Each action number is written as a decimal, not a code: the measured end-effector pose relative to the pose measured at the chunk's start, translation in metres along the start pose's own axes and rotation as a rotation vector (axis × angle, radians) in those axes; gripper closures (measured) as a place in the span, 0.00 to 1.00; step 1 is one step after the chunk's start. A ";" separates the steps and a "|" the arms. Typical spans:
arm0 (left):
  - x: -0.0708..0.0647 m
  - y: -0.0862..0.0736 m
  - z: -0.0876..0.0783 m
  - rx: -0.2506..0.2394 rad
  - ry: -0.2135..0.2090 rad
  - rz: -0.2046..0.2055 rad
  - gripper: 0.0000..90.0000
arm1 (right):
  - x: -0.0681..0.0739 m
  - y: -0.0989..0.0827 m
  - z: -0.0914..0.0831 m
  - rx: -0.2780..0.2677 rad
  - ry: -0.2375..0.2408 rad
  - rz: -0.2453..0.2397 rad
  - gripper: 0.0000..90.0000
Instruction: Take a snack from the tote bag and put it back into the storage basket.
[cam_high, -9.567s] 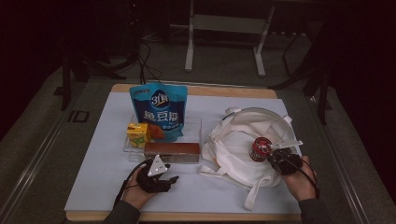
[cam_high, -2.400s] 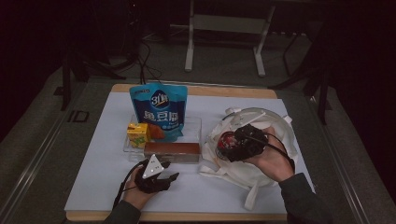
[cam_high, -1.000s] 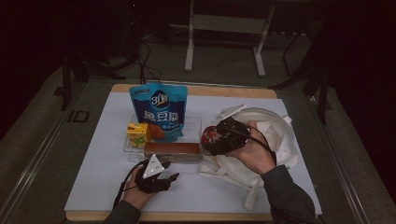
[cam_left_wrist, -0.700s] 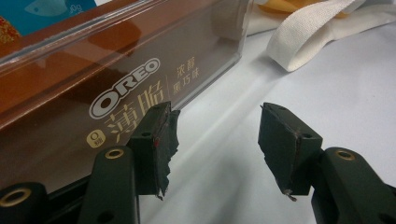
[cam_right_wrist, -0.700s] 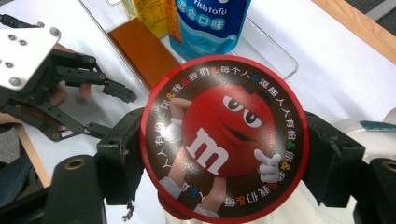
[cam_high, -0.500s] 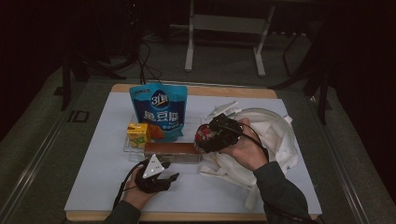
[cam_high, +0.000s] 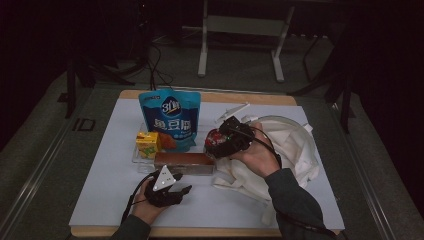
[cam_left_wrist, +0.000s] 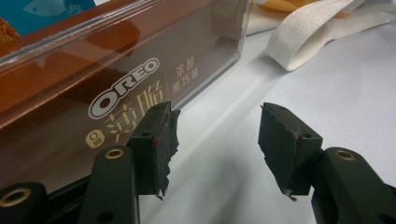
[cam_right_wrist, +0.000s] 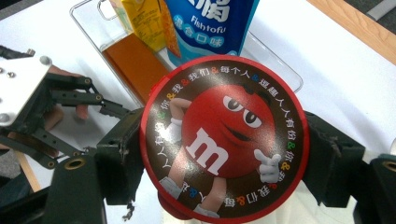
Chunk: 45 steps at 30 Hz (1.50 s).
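My right gripper is shut on a round red M&M's tin, a jaw pressed to each side of the lid. The tin hangs just above the right end of a clear plastic tray. In the tray lie a brown Oreo box, a yellow juice carton and a blue fish-tofu pouch. My left gripper rests on the white table in front of the tray. It stands open with nothing between its jaws, and the Oreo box sits just beyond its left jaw.
A white cloth tote bag lies crumpled on the right half of the table, one strap reaching toward the tray. The table's wooden far edge runs behind the pouch. Dark floor with stands and cables surrounds the table.
My right gripper has carried the tin leftward from above the tote bag to the tray's right end. The left gripper has stayed put.
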<state>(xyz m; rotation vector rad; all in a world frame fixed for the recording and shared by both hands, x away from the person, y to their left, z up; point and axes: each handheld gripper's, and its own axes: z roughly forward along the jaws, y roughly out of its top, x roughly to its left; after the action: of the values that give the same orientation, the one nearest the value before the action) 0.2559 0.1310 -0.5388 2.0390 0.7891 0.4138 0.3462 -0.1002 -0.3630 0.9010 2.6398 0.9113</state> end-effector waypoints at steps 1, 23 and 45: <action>0.000 0.000 0.000 0.000 0.000 -0.001 0.51 | 0.000 0.001 0.000 0.001 -0.001 0.001 0.28; 0.000 0.000 0.000 0.000 -0.002 -0.002 0.50 | -0.009 0.018 0.009 -0.001 -0.033 0.036 0.28; 0.001 0.000 0.000 0.001 -0.004 -0.005 0.50 | -0.022 0.031 0.016 0.005 -0.058 0.059 0.28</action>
<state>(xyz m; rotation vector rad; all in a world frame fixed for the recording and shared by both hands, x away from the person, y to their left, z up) 0.2565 0.1316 -0.5389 2.0373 0.7919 0.4063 0.3849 -0.0865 -0.3566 0.9963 2.5801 0.8782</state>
